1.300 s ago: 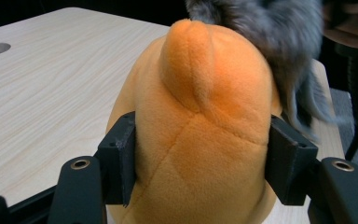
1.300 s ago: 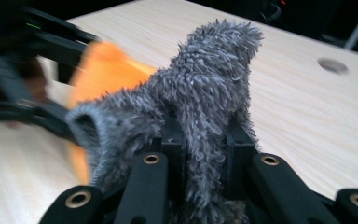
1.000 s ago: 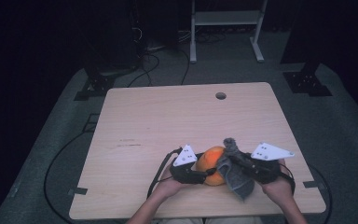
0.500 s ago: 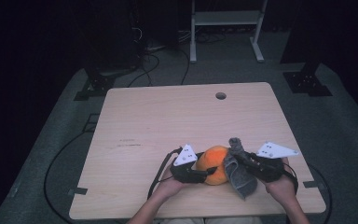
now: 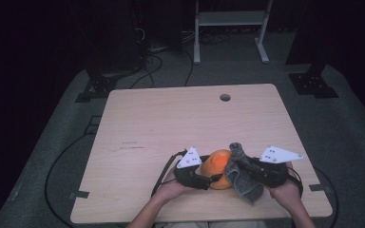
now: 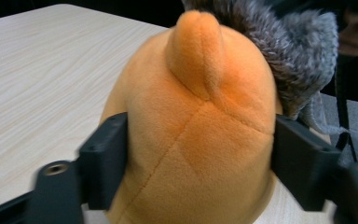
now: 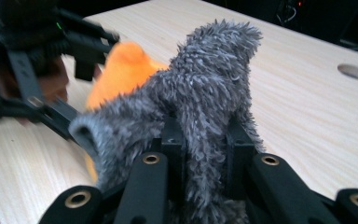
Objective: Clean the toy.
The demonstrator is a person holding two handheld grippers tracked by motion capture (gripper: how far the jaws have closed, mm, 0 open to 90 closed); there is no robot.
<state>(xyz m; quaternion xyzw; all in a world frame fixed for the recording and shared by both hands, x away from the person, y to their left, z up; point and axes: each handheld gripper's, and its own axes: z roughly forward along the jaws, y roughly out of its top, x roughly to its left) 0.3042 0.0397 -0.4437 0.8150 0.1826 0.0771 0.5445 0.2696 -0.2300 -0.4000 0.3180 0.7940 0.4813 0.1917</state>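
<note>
Near the wooden table's front edge, left gripper loosening around rounded orange plush; right gripper pinches shaggy grey cloth.

One orange plush toy, one grey furry cloth, two handheld grippers, left gripper and right gripper, one wooden table, one round hole near its far edge
</note>
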